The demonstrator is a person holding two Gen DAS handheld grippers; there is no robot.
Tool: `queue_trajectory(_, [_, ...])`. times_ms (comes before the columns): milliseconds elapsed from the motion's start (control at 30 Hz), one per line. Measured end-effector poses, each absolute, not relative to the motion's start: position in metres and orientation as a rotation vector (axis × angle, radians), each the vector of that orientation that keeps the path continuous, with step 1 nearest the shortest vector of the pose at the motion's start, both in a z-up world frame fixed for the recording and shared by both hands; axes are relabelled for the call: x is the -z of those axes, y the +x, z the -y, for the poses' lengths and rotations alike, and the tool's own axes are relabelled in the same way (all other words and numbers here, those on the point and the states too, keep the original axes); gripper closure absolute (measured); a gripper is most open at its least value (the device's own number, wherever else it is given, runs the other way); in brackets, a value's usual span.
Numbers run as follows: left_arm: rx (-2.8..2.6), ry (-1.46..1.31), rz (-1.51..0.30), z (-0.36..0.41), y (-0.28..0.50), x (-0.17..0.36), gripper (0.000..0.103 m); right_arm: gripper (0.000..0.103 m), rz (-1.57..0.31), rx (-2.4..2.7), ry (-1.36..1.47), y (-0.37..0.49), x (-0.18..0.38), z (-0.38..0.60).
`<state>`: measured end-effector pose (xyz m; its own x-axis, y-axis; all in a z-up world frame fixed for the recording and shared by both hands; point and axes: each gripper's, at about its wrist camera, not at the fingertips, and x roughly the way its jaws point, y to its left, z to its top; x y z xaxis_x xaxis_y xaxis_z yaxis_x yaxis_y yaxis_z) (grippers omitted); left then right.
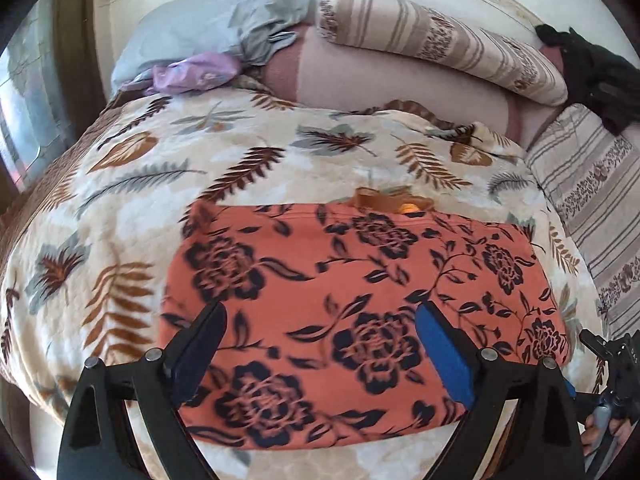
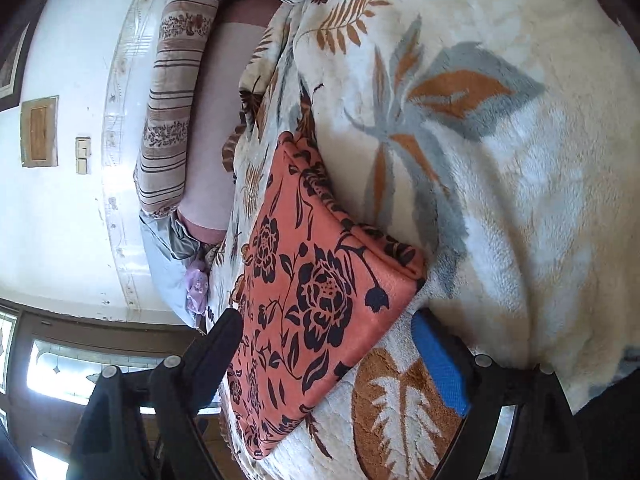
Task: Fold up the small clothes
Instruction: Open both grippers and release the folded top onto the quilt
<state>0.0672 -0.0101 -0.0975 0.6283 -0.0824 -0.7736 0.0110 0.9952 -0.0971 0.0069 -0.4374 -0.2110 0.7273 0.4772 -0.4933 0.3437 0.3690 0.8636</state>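
An orange garment with black flower print [image 1: 352, 304] lies folded into a flat rectangle on a leaf-patterned fleece blanket [image 1: 120, 200]. My left gripper [image 1: 320, 320] is open and empty, hovering just above the garment's near half. In the right wrist view the same garment [image 2: 312, 288] shows its folded edges, and my right gripper [image 2: 328, 328] is open and empty, its fingers spread either side of the garment's near corner. The right gripper also shows at the right edge of the left wrist view [image 1: 616, 364].
Striped pillows [image 1: 440, 36] and a grey pillow [image 1: 192, 28] lie at the head of the bed, with a purple cloth [image 1: 196, 72]. A black item [image 1: 592, 68] sits at the far right. The blanket [image 2: 500, 160] drops off at the bed edge beside a window [image 2: 60, 368].
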Motion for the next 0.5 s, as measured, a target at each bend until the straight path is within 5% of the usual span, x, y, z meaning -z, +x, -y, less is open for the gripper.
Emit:
queue_trajectory(200, [0.087, -0.063, -0.913, 0.040, 0.088, 0.104, 0.008, 0.016, -0.819, -0.074, 1.169, 0.020, 0.211, 0.438])
queue_trajectory(500, [0.088, -0.052, -0.934, 0.047, 0.100, 0.115, 0.008, 0.032, -0.846, -0.047, 1.060, 0.020, 0.203, 0.433])
